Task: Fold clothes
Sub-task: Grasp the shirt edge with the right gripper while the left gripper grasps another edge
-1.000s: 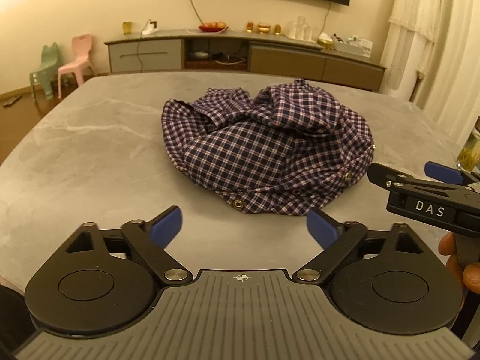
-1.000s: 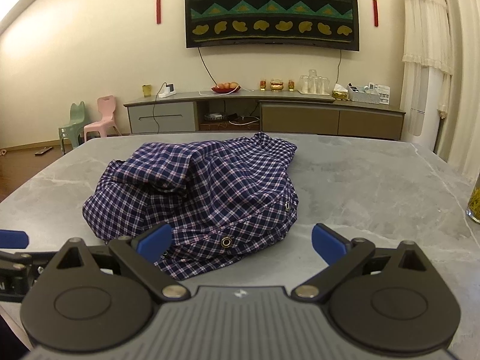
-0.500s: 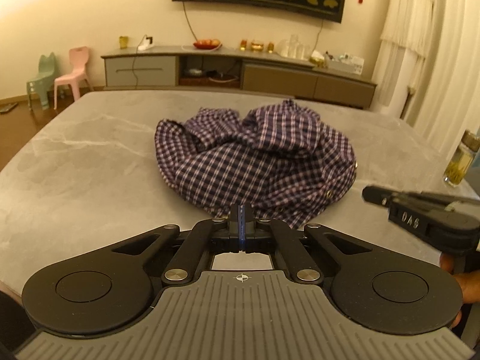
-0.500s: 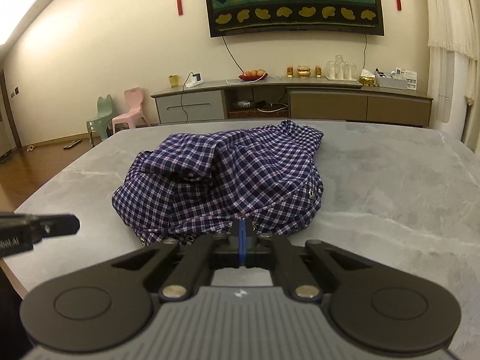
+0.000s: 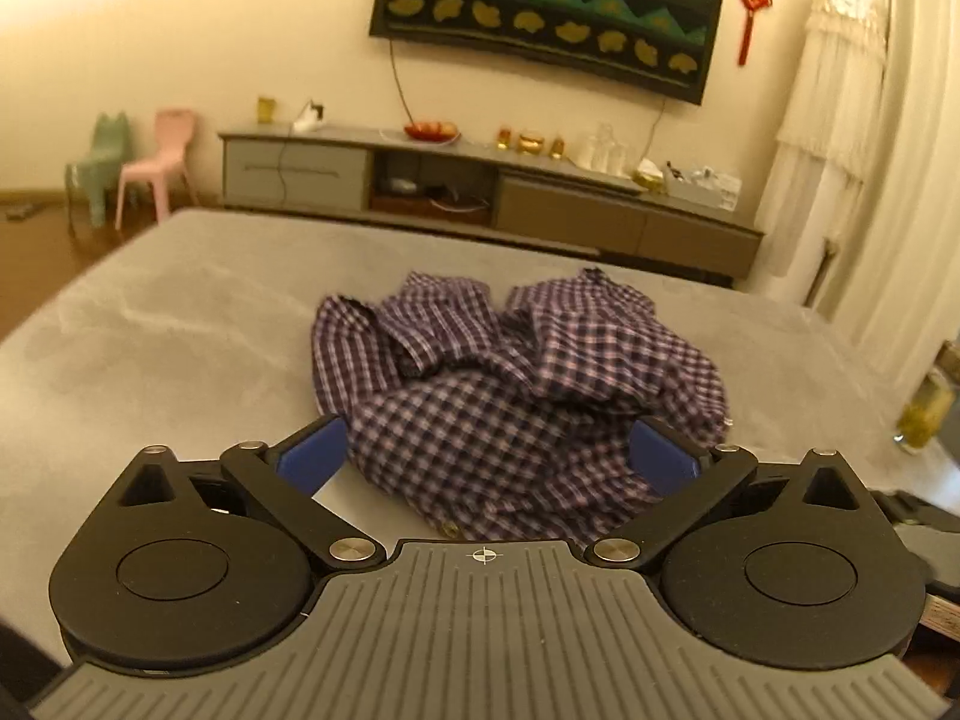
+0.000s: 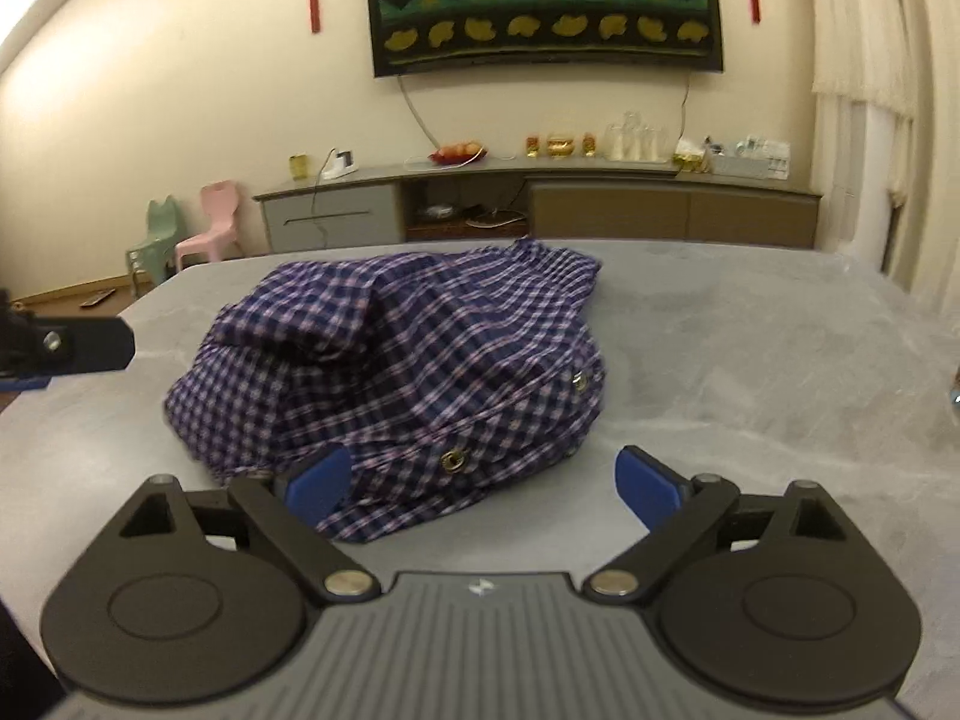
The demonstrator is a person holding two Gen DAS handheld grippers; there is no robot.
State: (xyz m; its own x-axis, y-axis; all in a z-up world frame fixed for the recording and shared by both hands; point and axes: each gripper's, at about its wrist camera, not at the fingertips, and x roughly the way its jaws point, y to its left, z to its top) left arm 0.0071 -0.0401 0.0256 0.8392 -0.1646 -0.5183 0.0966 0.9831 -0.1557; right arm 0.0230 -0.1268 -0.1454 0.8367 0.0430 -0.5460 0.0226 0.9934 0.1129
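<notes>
A crumpled blue-and-white checked shirt (image 5: 516,396) lies in a heap on the grey marble table (image 5: 180,348), with metal snap buttons along its near hem. My left gripper (image 5: 486,459) is open, its blue pads spread on either side of the shirt's near edge, nothing between them gripped. In the right wrist view the same shirt (image 6: 408,360) lies just ahead. My right gripper (image 6: 483,480) is open too, its left pad at the hem and its right pad over bare table (image 6: 750,360). The left gripper's tip (image 6: 72,345) shows at the far left there.
A glass jar with yellow-green contents (image 5: 924,414) stands at the table's right edge. Beyond the table are a long TV cabinet (image 6: 540,204), a wall screen (image 6: 543,6), two small chairs (image 5: 150,162) at the left and a curtain (image 5: 870,150) at the right.
Both grippers were open a second ago, shut half a second ago, and now stand open again. Both have moved closer to the shirt's near edge.
</notes>
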